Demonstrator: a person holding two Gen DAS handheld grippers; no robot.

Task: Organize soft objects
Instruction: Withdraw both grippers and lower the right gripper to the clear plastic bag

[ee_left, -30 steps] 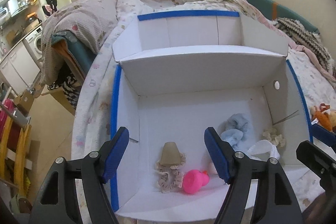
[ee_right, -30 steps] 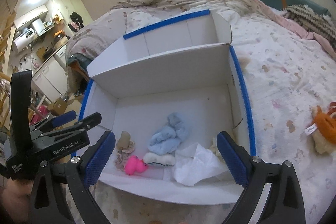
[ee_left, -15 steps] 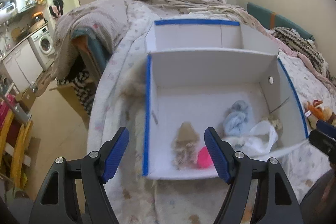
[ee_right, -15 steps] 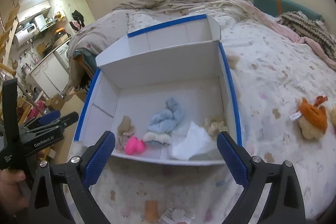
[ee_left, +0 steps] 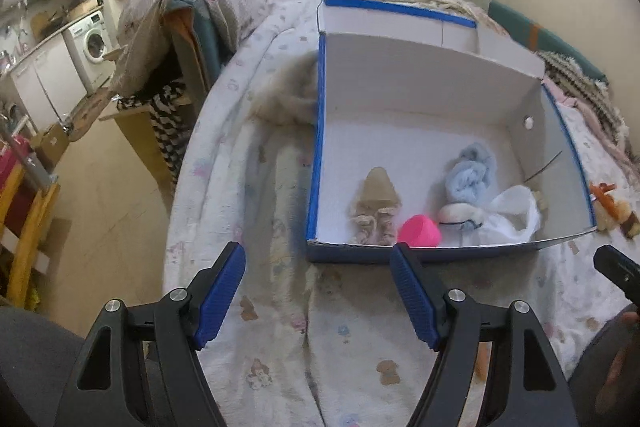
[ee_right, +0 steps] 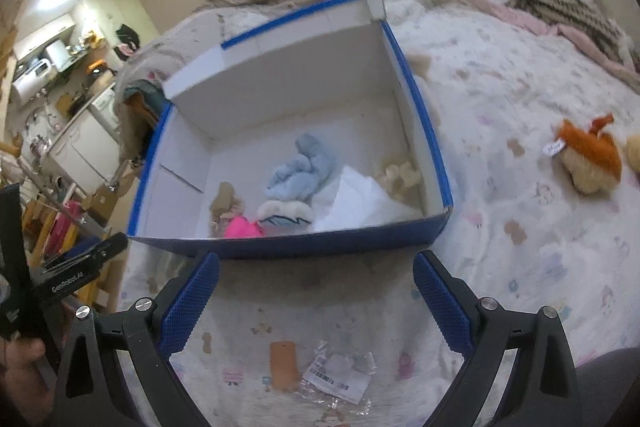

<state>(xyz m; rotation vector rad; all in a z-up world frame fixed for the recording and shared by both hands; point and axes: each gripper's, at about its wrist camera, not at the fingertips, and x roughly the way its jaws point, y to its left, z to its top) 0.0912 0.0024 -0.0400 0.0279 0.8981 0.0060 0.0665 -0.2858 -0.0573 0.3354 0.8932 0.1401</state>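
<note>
A white box with blue edges (ee_left: 313, 163) (ee_right: 420, 115) lies on the bed. Inside it are a beige sock (ee_left: 376, 195) (ee_right: 224, 201), a pink soft item (ee_left: 419, 233) (ee_right: 240, 229), a light blue cloth (ee_left: 470, 175) (ee_right: 300, 171), a white cloth (ee_left: 512, 215) (ee_right: 356, 201) and a cream item (ee_right: 400, 175). An orange and cream plush toy (ee_right: 588, 159) (ee_left: 608, 205) lies on the bed to the right of the box. My left gripper (ee_left: 318, 293) is open and empty in front of the box's left corner. My right gripper (ee_right: 316, 303) is open and empty in front of the box.
The patterned bedsheet (ee_right: 520, 227) spreads to the right. A plastic wrapper (ee_right: 336, 379) and an orange tag (ee_right: 284, 365) lie near the right gripper. The bed edge and floor (ee_left: 100, 195) are to the left, with a washing machine (ee_left: 94, 47) beyond.
Both grippers have pulled back out of the box toward the near bed edge. The left one has also shifted left. Both stay open and empty.
</note>
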